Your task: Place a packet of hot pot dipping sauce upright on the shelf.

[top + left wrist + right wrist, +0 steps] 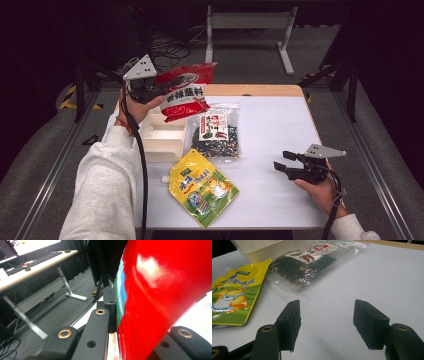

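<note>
While the left gripper [159,91] is clamped on a glossy red plastic sachet [186,90], lifted above the cream plastic tray [160,135], the right gripper [281,165] hovers with jaws wide apart and empty over the white table [280,125], near a clear bag of dark dried spices [216,131] and a yellow spouted pouch [201,187].

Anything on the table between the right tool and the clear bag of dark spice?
No. In the right gripper view, bare white table runs from the open right tool to the clear bag. The yellow pouch lies off to the side.
</note>
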The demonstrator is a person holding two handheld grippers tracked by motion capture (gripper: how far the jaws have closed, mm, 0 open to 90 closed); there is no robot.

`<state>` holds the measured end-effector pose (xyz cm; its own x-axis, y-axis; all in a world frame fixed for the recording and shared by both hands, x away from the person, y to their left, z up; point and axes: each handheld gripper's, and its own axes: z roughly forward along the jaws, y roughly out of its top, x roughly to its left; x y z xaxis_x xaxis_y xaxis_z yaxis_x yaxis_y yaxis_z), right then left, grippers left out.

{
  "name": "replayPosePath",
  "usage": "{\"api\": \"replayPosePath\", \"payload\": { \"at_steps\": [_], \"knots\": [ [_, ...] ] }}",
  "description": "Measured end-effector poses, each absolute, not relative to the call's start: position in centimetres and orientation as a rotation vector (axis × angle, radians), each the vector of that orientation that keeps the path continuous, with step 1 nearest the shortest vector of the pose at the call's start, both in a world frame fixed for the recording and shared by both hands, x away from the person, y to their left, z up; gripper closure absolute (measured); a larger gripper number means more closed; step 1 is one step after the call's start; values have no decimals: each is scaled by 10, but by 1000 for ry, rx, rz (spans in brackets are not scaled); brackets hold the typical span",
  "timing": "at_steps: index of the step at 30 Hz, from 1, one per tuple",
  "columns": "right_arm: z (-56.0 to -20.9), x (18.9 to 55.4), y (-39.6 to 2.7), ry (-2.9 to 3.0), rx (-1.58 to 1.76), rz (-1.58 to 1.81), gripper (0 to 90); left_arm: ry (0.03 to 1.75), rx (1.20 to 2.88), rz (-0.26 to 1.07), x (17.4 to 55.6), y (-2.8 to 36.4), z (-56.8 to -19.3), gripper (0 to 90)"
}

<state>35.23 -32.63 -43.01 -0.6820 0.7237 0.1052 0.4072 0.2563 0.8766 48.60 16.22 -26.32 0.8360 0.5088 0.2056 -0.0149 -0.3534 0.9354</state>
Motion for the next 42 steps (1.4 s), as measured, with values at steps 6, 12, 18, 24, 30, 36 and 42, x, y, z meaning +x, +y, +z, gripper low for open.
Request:
{"api": "replayPosePath", "payload": {
  "at_steps": [6,12,18,24,30,36,42],
  "knots": [
    [-430,348,-331,2206,1056,1362,382,405,1857,564,490,173,-272,896],
    [-427,346,-329,2205,1026,1356,376,422,1868,572,490,179,-275,896],
    [-427,344,-324,2232,991,1324,371,427,1872,596,497,187,-279,896],
    [-429,342,-325,2243,999,1310,369,410,1900,633,505,190,-283,895],
    [-432,339,-328,2245,1016,1298,366,406,1936,651,516,195,-290,895],
    [-435,337,-329,2253,1030,1287,366,386,1956,659,527,201,-288,895],
    [-436,336,-330,2252,1053,1279,363,349,2011,655,538,203,-292,894]
  ]
}}
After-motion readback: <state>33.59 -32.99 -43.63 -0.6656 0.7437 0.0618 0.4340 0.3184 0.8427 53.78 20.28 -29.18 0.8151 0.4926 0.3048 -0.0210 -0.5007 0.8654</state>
